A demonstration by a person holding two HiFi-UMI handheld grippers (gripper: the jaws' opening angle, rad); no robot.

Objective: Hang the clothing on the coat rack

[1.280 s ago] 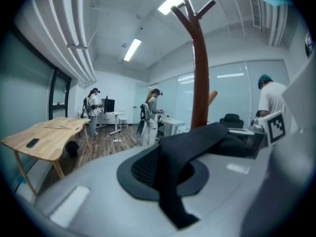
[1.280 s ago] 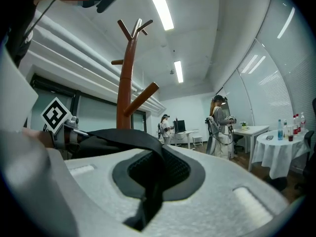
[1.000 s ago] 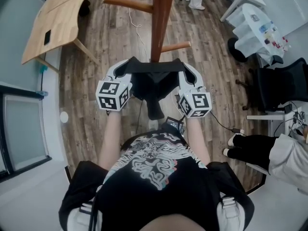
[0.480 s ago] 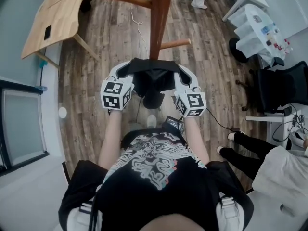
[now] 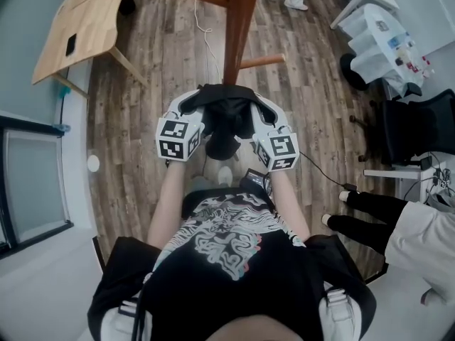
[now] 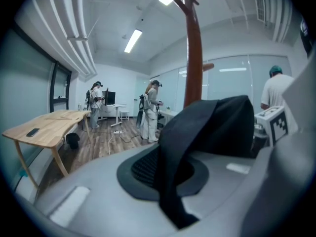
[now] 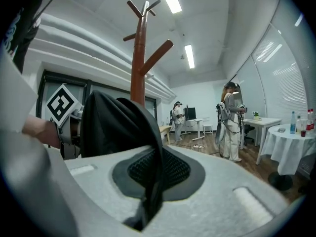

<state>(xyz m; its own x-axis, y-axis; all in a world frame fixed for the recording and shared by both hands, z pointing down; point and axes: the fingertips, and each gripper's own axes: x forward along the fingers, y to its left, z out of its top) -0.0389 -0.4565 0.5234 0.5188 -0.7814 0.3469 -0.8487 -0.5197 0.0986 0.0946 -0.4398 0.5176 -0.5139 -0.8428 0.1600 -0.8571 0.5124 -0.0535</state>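
Observation:
A black garment (image 5: 224,116) hangs bunched between my two grippers, just in front of the brown wooden coat rack pole (image 5: 238,27). One short peg (image 5: 261,62) sticks out to the right, above the garment. My left gripper (image 5: 195,102) is shut on the garment's left edge; the fabric (image 6: 207,127) runs pinched between its jaws, with the rack (image 6: 193,58) behind. My right gripper (image 5: 258,106) is shut on the right edge. In the right gripper view the cloth (image 7: 118,127) folds over the jaws below the rack's forked top (image 7: 140,28).
A wooden table (image 5: 82,27) stands at the far left. A white table with bottles (image 5: 384,45) and a black office chair (image 5: 412,126) are at the right. A person's legs (image 5: 370,215) reach in from the right. A white cable (image 5: 206,41) lies on the floor.
Both grippers have moved closer together and forward toward the rack pole. The garment between them has bunched up from a stretched band into a slack fold.

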